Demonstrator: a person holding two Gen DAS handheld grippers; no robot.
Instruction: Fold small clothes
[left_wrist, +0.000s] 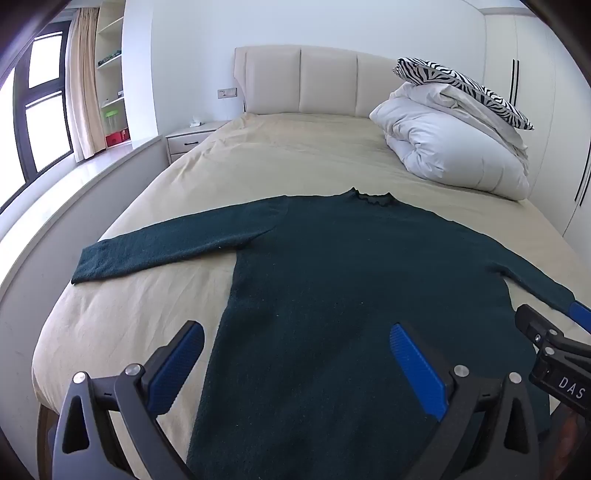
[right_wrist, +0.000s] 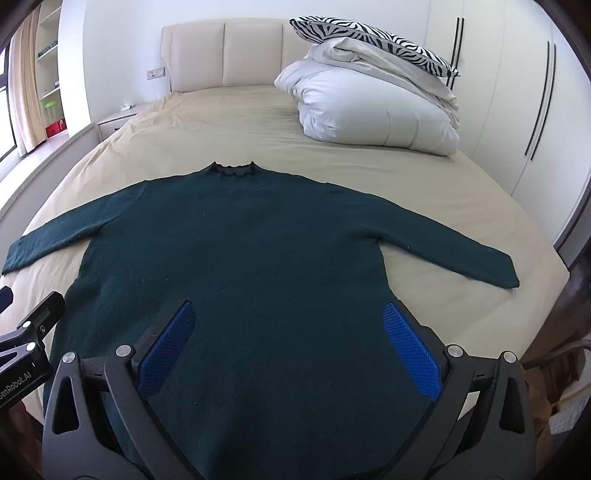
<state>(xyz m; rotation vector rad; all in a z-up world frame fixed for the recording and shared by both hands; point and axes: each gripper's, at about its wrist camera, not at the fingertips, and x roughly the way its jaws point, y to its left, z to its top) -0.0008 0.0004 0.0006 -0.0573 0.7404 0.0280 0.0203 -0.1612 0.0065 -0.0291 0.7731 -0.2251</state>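
Hovering spread, left tool (left_wrist: 295, 354) and right tool (right_wrist: 288, 332) — only right view shows sweater's (right_wrist: 240, 258) right cuff.

Left gripper (left_wrist: 297, 334) and right gripper (right_wrist: 288, 314) gape wide.

Light: bright, even daylight from the window (left_wrist: 40, 110) at left.
Shadows: soft and faint.
Glare: panes blown out white.
Edges: strong fisheye bending, dark vignetted corners.
Focus: sharp throughout.

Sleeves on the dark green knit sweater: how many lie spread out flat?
2. The left sleeve reaches toward the window-side edge of the beige bed; the right sleeve toward the wardrobe side. Neither is folded.
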